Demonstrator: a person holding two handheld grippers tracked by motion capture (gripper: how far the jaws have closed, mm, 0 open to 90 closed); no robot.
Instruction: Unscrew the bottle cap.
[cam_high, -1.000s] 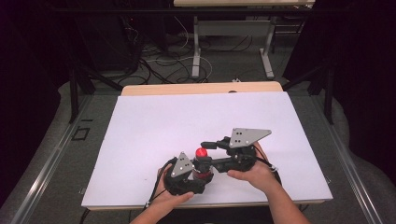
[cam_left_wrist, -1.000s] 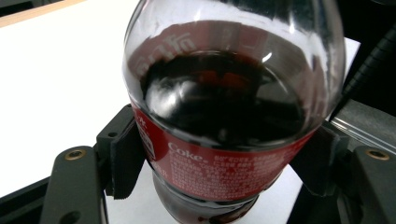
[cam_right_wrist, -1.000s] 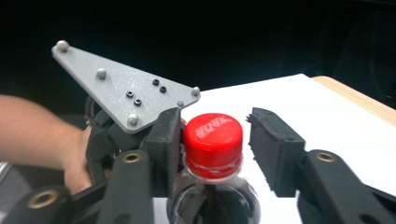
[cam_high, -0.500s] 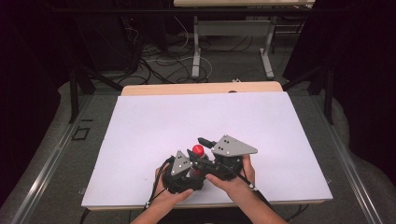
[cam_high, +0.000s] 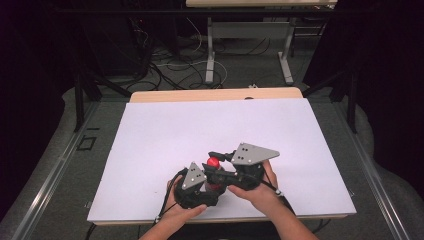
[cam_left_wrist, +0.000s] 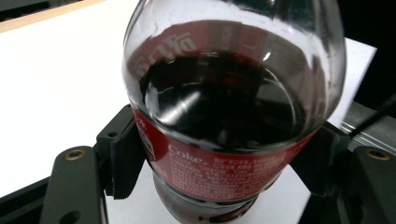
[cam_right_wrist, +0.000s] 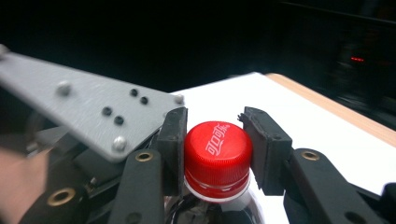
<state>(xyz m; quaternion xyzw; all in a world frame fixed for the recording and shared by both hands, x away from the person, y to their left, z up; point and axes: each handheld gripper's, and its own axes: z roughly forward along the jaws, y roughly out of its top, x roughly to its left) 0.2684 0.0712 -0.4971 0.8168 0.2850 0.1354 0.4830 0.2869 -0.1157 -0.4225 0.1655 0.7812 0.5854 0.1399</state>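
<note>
One cola bottle (cam_left_wrist: 224, 140), two grippers clamping it.

White-topped table (cam_high: 165, 135), wood edge; grey floor (cam_high: 65, 165); cables (cam_high: 170, 60) tangled beyond; dark surroundings; second table's legs (cam_high: 210, 50).

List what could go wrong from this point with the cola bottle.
1. The right gripper, jaws just closed onto the red cap, grips only its sides; it may slip when twisted.
2. The left gripper clamps the cola bottle low on its label; twisting could tip it.
3. Opened, the cola might foam onto the white table.
</note>
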